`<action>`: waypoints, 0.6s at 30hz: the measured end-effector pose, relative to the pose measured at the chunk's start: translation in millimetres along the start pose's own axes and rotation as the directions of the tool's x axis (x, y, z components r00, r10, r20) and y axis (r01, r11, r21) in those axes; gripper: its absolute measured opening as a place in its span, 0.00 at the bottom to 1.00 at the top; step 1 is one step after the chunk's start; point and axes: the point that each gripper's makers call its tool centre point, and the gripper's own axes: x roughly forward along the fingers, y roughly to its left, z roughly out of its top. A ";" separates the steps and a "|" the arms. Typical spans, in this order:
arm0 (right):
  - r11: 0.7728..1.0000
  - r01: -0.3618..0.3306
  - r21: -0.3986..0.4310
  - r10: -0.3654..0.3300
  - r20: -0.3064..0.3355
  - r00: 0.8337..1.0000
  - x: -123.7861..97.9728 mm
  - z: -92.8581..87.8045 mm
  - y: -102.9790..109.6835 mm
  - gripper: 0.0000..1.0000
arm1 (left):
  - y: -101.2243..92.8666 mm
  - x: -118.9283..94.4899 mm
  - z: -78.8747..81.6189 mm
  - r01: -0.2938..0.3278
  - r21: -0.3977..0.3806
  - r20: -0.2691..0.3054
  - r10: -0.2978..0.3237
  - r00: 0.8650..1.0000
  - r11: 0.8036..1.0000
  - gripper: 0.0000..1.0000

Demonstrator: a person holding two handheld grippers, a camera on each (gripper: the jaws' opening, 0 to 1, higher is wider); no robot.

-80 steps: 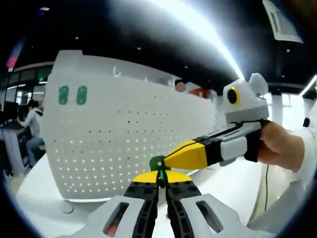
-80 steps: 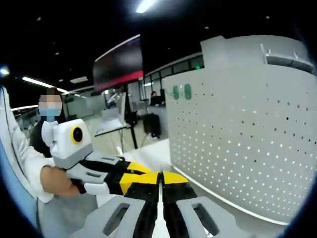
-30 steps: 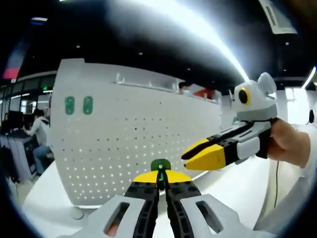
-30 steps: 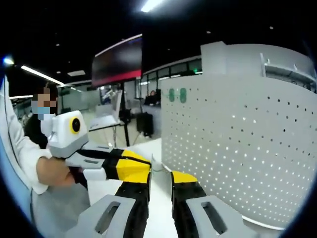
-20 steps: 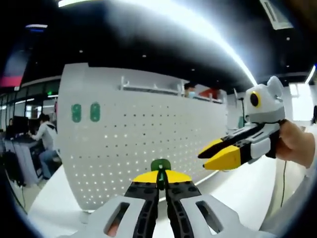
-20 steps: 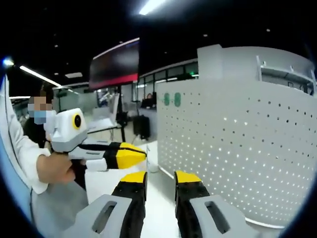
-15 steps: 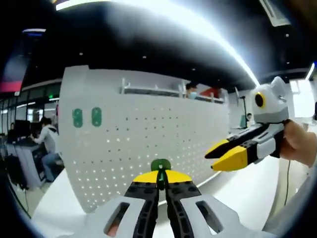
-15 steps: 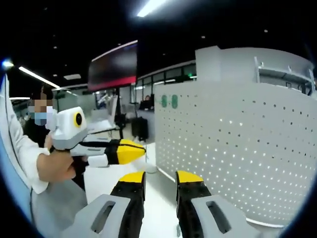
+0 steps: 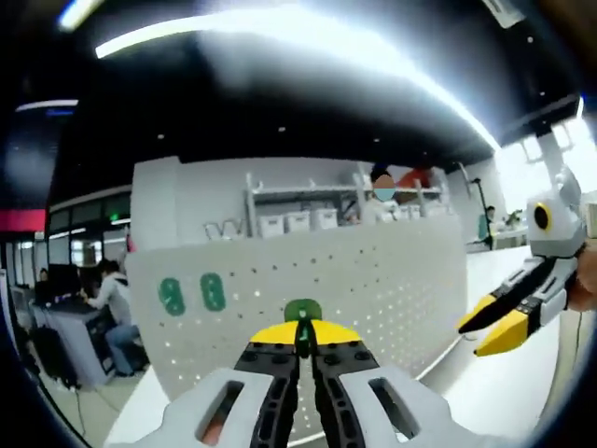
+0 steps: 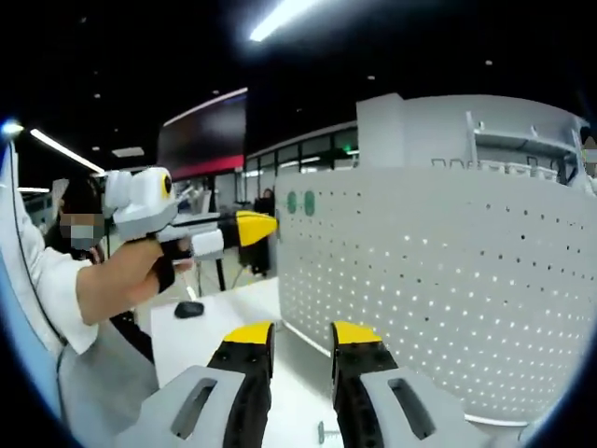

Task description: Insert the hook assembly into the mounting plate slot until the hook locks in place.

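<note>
In the left gripper view the left gripper [image 9: 301, 347] has its yellow-tipped jaws pressed together on a small green hook [image 9: 302, 314]. Just the rounded top of the hook rises above the jaw tips, with a thin green strip running down between them; the rest of it is hidden inside the grip. Straight ahead of those jaws stands the white perforated mounting plate [image 9: 373, 280], upright on the white desk [image 9: 508, 397]. Which hole or slot the hook faces cannot be told, and whether the hook touches the plate cannot be told either. Two green oval pieces [image 9: 191, 293] sit side by side on the plate, up and to the left of the jaw tips. To the far right of this view the right gripper [image 9: 492, 329] comes in, partly cut off by the edge, jaws parted.

The right gripper view shows its own gripper [image 10: 297, 333] with jaws spread and nothing between them. The plate [image 10: 448, 289] lies ahead and to the right of them. To the upper left, a hand [image 10: 149, 264] holds the left gripper [image 10: 270, 226] up near the plate's left edge; its yellow tip looks closed, and the hook cannot be made out there. A small dark object [image 10: 188, 309] lies on the desk [image 10: 201, 341] to the left of the jaws, too small to identify.
</note>
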 end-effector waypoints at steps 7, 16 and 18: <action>0.999 0.033 -0.004 -0.032 0.013 0.999 -11.0 5.5 -8.8 0.24 | 15.4 14.0 8.4 -0.041 0.004 0.012 0.041 0.999 0.999 0.04; 0.998 0.059 -0.003 -0.058 0.018 0.998 -17.9 5.7 -15.5 0.24 | 27.8 32.9 17.9 -0.075 0.004 0.022 0.075 0.997 0.997 0.04; 0.998 0.061 0.001 -0.061 0.021 0.998 -18.8 5.4 -16.8 0.24 | 31.1 40.2 19.7 -0.086 0.002 0.027 0.086 0.996 0.996 0.04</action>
